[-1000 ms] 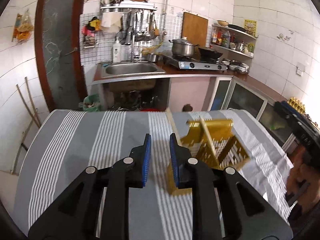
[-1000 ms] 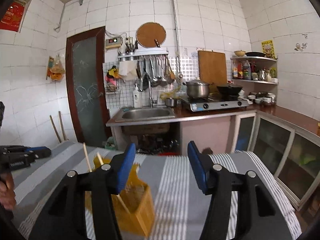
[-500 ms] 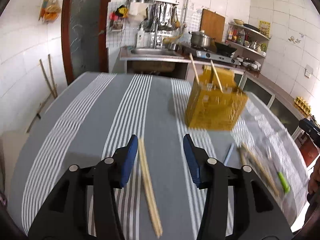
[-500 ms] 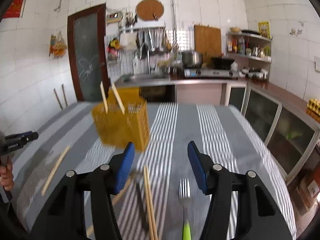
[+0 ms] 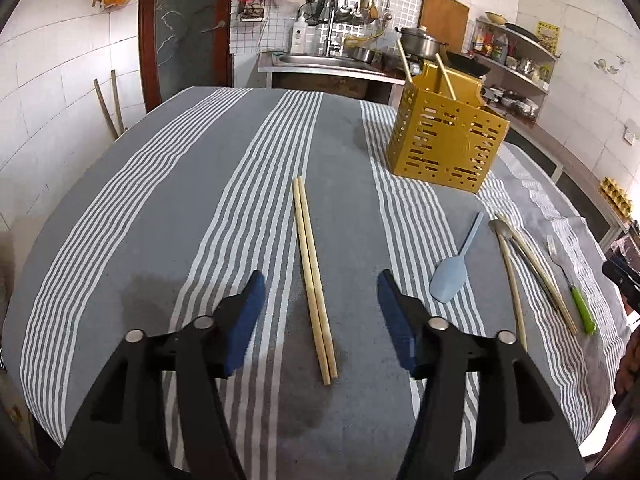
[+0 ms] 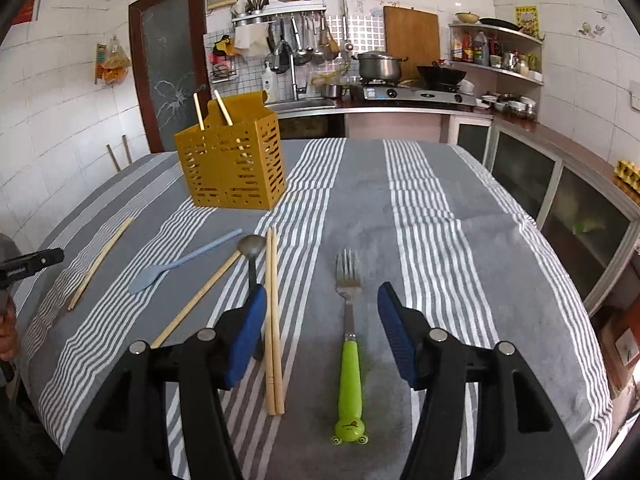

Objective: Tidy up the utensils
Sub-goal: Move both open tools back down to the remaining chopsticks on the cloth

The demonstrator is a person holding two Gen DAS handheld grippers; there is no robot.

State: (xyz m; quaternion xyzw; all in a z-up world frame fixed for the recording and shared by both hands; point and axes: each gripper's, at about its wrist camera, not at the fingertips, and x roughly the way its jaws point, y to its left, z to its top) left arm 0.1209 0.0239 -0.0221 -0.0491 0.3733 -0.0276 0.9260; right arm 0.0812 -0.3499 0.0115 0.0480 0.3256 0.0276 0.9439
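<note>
A pair of wooden chopsticks (image 5: 313, 276) lies on the striped cloth, running lengthwise between the jaws of my left gripper (image 5: 320, 292). Those jaws are opening and do not touch the sticks. My right gripper (image 6: 322, 304) is open above a fork with a green frog handle (image 6: 350, 364), which lies between its fingers untouched. A second chopstick pair (image 6: 274, 320) lies just beside the right gripper's left finger. The yellow perforated utensil holder (image 6: 234, 164) stands farther back with two chopsticks upright in it.
A pale blue spoon (image 6: 180, 262), a dark-handled metal spoon (image 6: 252, 246) and a single chopstick (image 6: 196, 300) lie between the two grippers. The table's cloth-covered edge (image 6: 560, 280) drops off at the right. Sink, stove and shelves line the far wall.
Both grippers have come down and forward from facing the kitchen wall to hanging low over the table. The left jaws have gone from nearly shut to wide apart around the chopsticks.
</note>
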